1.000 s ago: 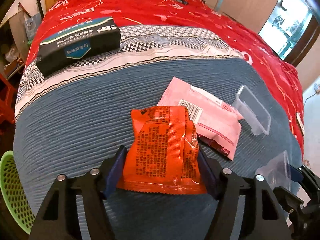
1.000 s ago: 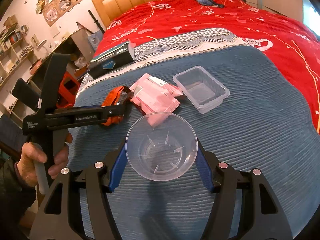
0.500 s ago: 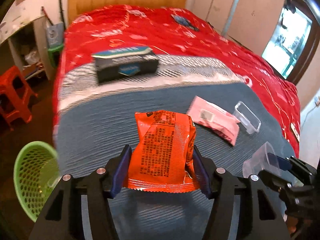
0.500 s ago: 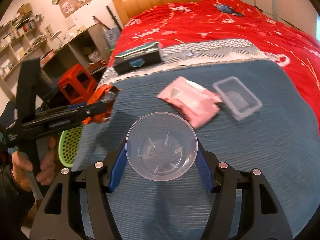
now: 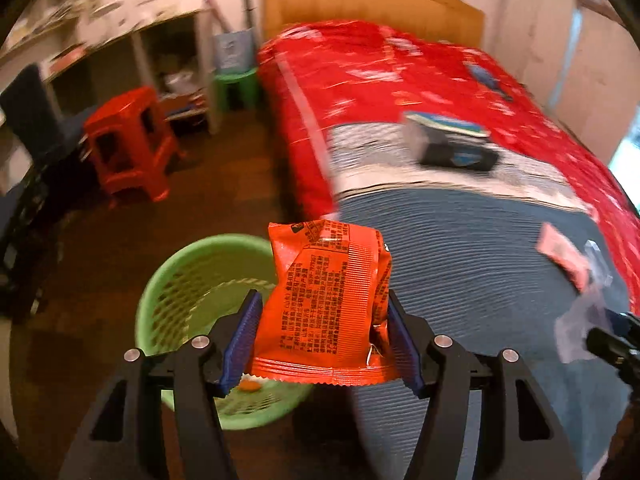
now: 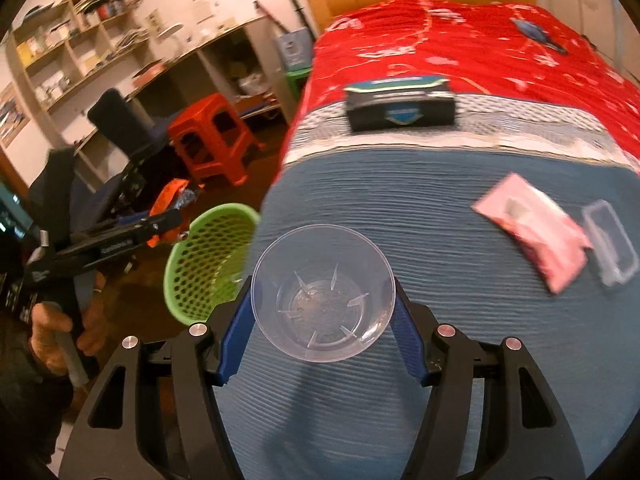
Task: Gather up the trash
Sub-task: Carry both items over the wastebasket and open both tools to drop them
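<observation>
My left gripper [image 5: 324, 336] is shut on an orange snack wrapper [image 5: 328, 300] and holds it in the air beside the bed edge, above the right side of a green mesh basket [image 5: 188, 280] on the floor. My right gripper [image 6: 322, 320] is shut on a clear plastic bowl [image 6: 323, 298] above the blue blanket. From the right wrist view the left gripper [image 6: 168, 220] with the wrapper [image 6: 170, 196] hangs left of the basket [image 6: 208, 256]. A pink wrapper [image 6: 536, 236] and a clear rectangular tray [image 6: 610, 246] lie on the blanket.
A dark tissue pack [image 6: 400, 106] lies on the patterned band of the bed. A red plastic stool [image 5: 128, 148] and a green stool [image 5: 236, 88] stand on the dark floor beside shelves. A dark chair [image 6: 116, 120] stands left of the basket.
Both grippers have swung left, off the bed toward the floor. The green basket has come under the orange wrapper. Both holds are unchanged.
</observation>
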`<action>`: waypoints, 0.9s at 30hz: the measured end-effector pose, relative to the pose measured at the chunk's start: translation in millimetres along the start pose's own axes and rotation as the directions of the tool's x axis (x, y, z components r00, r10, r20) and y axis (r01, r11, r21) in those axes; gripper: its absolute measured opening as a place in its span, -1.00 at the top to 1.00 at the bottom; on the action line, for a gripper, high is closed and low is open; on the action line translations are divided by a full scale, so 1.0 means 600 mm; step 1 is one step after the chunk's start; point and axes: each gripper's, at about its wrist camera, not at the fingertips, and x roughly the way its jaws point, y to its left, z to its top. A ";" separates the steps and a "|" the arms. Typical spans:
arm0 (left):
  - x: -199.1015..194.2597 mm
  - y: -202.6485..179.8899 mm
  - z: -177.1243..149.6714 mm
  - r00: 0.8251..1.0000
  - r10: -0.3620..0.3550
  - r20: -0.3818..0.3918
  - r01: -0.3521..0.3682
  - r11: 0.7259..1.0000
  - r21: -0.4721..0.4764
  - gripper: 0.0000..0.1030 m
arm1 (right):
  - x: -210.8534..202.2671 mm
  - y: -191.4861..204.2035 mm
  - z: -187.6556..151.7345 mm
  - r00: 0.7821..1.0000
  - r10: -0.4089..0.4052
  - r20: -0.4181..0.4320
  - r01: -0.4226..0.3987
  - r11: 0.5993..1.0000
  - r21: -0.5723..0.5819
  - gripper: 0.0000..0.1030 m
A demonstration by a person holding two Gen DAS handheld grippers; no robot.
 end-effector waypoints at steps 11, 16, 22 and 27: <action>0.071 0.147 -0.040 0.987 0.120 -0.109 -0.133 0.983 -0.125 -0.38 | 0.091 0.103 0.028 0.995 0.064 -0.072 -0.068 0.996 -0.062 -0.22; 0.083 0.180 -0.054 0.983 0.134 -0.124 -0.153 0.974 -0.167 -0.50 | 0.129 0.137 0.034 0.992 0.081 -0.097 -0.089 0.993 -0.074 -0.22; 0.080 0.204 -0.074 0.982 0.131 -0.133 -0.156 0.967 -0.200 -0.57 | 0.178 0.180 0.047 0.985 0.113 -0.131 -0.125 0.988 -0.087 -0.22; 0.066 0.221 -0.094 0.983 0.131 -0.125 -0.157 0.963 -0.221 -0.57 | 0.220 0.213 0.052 0.975 0.142 -0.173 -0.157 0.984 -0.079 -0.24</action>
